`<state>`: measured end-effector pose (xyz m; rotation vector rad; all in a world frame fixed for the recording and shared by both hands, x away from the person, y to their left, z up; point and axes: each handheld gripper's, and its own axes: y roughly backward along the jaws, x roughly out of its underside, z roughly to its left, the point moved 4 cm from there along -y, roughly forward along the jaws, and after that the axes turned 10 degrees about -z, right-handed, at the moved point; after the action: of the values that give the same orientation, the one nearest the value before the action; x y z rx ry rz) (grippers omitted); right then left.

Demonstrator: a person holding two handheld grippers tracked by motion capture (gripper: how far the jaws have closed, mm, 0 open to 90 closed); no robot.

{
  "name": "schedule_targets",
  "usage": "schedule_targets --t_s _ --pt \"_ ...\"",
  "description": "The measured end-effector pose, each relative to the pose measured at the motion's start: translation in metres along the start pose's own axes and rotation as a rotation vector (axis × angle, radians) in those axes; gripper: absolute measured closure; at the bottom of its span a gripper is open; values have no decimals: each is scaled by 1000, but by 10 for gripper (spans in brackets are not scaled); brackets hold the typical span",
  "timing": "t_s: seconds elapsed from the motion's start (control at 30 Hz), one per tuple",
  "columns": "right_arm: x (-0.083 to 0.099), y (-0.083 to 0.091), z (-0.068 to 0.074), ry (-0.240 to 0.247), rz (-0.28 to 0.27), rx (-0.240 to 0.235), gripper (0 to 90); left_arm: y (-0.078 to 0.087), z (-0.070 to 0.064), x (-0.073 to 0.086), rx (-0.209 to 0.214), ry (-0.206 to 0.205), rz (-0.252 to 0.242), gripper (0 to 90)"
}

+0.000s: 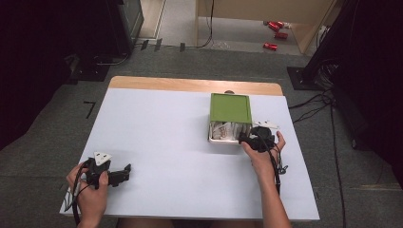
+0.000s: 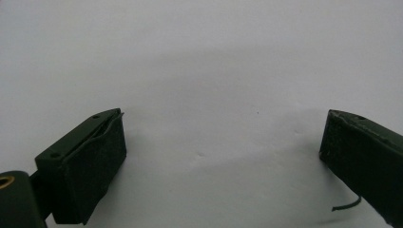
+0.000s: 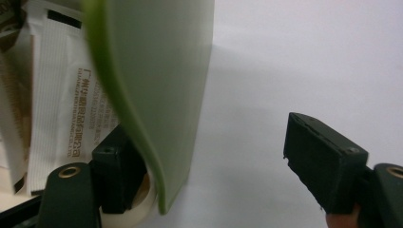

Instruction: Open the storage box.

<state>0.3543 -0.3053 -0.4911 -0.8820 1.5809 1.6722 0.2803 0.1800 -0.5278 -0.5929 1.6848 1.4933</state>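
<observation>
A white box point(image 1: 222, 140) stands right of the table's middle, its green lid point(image 1: 230, 108) covering the far part and leaving the near end uncovered. White paper packets point(image 1: 225, 128) lie inside. My right gripper point(image 1: 246, 139) is open at the box's near right corner. In the right gripper view, that gripper point(image 3: 204, 142) has one jaw inside the box under the lid point(image 3: 157, 71), beside a printed packet point(image 3: 57, 109), and the other jaw outside over the table. My left gripper point(image 1: 126, 172) rests open on the table's near left, nothing between the jaws point(image 2: 223, 137).
The white table top point(image 1: 166, 142) has a wooden strip along its far edge. Beyond it, red cans point(image 1: 274, 34) lie on the floor. Cables point(image 1: 313, 107) trail on the carpet at the right, and dark stands flank both sides.
</observation>
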Motion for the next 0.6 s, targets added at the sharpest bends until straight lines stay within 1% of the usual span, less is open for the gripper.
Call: schedule_targets --t_s 0.03,0.13,0.2,0.47,0.6 --pt "2 -4 -1 -21 5 -2 239 0 0 0 0 0 0 17" --pt "4 -7 -2 -41 -1 -8 239 0 0 0 0 0 0 17" --pt "5 -7 -3 -47 -1 -9 238 0 0 0 0 0 0 17" --pt "5 -7 -3 -41 7 -9 239 0 0 0 0 1 0 17" --pt "7 -4 -3 -58 17 -16 241 0 0 0 0 0 0 17"
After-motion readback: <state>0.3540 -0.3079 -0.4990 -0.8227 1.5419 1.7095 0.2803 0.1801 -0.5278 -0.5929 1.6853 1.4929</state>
